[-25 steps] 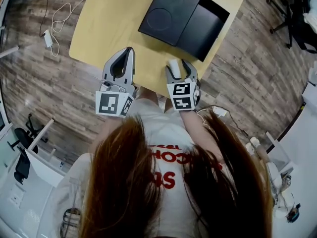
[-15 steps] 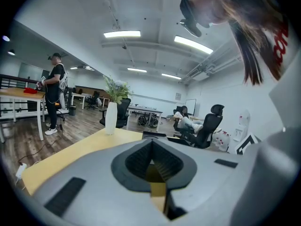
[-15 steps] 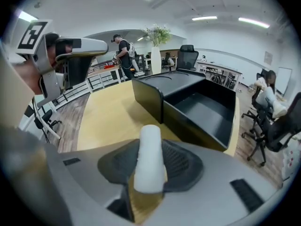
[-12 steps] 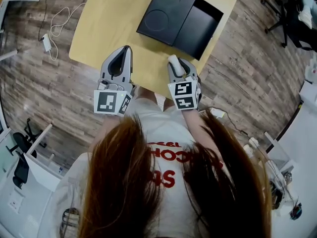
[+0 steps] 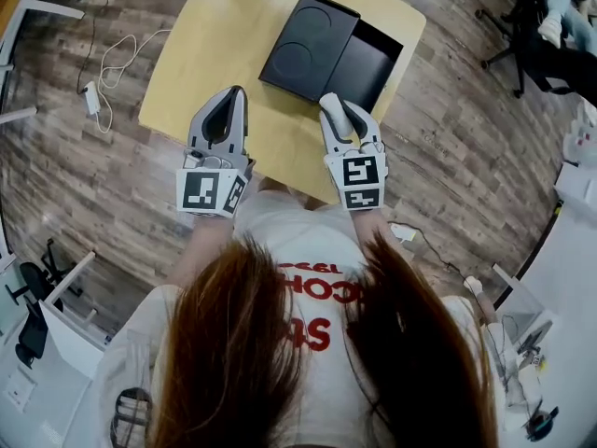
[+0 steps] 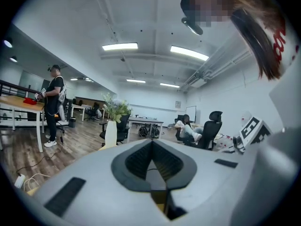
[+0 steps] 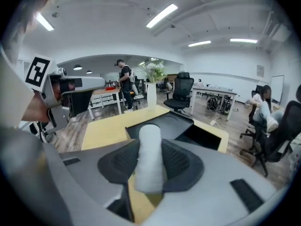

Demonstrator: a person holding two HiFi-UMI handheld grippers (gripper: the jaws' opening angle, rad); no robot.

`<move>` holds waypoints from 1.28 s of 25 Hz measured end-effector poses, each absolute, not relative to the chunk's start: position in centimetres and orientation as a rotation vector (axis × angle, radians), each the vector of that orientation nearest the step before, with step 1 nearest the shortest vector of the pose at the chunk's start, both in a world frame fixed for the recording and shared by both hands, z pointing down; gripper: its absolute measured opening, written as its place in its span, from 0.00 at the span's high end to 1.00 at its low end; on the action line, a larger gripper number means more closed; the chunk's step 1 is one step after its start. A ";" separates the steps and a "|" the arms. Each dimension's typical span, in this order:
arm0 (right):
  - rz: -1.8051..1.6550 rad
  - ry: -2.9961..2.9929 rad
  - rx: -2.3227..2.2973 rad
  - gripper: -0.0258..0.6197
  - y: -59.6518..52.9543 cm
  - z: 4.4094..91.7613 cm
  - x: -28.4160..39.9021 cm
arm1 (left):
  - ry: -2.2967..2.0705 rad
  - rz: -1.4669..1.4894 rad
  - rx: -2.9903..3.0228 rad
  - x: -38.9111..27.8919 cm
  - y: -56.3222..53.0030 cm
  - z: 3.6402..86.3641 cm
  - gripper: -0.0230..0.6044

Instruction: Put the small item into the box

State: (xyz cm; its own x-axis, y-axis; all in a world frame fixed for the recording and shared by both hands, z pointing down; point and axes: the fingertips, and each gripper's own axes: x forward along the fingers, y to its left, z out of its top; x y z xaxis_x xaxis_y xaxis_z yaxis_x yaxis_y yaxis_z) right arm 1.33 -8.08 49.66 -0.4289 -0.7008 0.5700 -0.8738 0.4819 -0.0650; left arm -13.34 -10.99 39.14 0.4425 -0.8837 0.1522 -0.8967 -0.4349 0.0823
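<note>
A small white cylinder-shaped item (image 5: 333, 110) (image 7: 149, 157) sits between the pads of my right gripper (image 5: 340, 112) (image 7: 149, 147), whose jaws have just closed on it. It hangs above the near edge of the yellow table (image 5: 201, 35), close to the open black box (image 5: 371, 62) (image 7: 203, 134). The box's lid (image 5: 308, 43) lies beside the box on its left. My left gripper (image 5: 233, 93) (image 6: 151, 144) is shut with nothing in it, held over the table's near edge to the left of the lid.
A white vase (image 7: 150, 94) with flowers stands at the table's far edge. Cables and a plug (image 5: 93, 68) lie on the wooden floor to the left. Office chairs (image 5: 522, 26) stand to the right. A person (image 6: 54, 102) stands far off by another table.
The right gripper's jaws closed on the white item, then lifted it off the table toward the box. The left gripper rose slightly.
</note>
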 end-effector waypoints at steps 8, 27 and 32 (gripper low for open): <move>0.255 -2.406 1.492 0.74 -11.8 40.8 3.4 | -1.606 0.036 2.605 -12.4 -12.8 35.8 0.95; 0.008 -2.580 1.848 0.74 -11.7 28.4 10.6 | -1.613 -0.078 2.742 -10.1 -14.2 30.3 0.95; 0.000 -2.583 1.851 0.74 -11.6 28.2 11.3 | -1.601 -0.078 2.756 -9.5 -14.9 30.2 0.95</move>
State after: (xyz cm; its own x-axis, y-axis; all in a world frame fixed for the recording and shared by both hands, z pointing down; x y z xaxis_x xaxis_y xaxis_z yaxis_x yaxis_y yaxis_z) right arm 11.27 -11.59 28.17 -0.3210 -0.9466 -0.0294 -0.9466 0.3216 -0.0212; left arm -9.48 -14.94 30.19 0.4947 -0.8666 -0.0656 -0.8689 -0.4948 -0.0159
